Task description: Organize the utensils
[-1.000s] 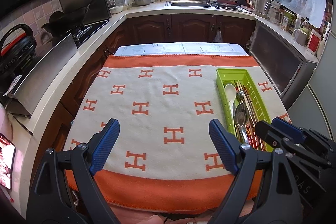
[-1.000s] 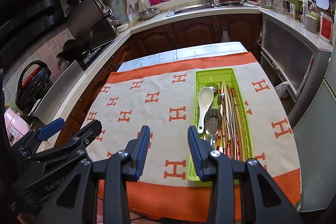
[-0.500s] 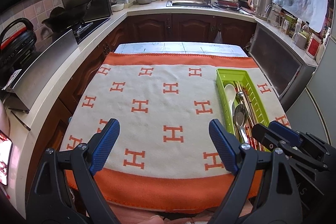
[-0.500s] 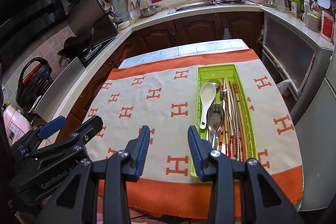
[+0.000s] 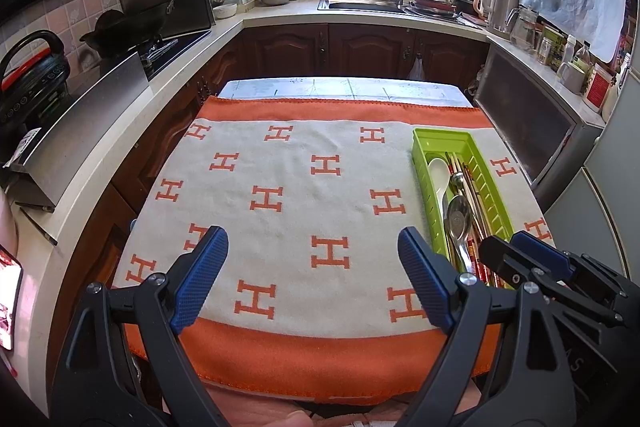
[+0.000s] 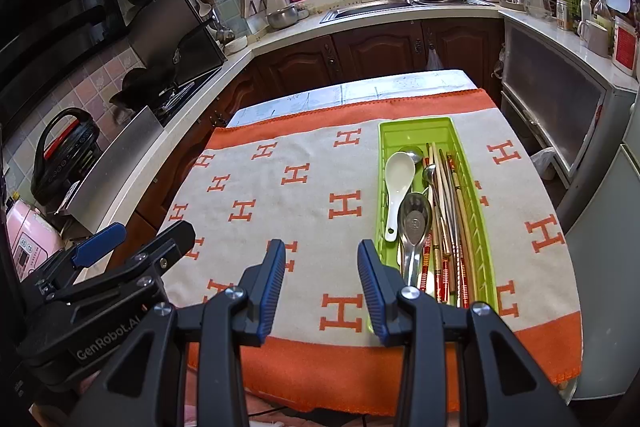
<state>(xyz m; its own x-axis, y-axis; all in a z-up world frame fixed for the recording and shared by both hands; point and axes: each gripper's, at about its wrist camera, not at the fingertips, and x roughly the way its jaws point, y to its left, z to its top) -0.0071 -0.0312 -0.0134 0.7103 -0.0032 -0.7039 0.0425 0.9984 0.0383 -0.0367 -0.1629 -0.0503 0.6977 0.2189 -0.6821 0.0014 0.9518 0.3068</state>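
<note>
Both claws empty above the table, the tray off to the right

Our left claw (image 5: 312, 277) gapes wide over the cloth (image 5: 280, 211); our right claw (image 6: 321, 277) stands half-parted, gripping nothing. From the right claw, the slotted green plastic tray (image 6: 478, 195) lies at one o'clock, holding a white ceramic spoon (image 6: 399, 175), a steel spoon (image 6: 416, 223) and long chopsticks (image 6: 460, 211). Both claws tilt downward.
</note>
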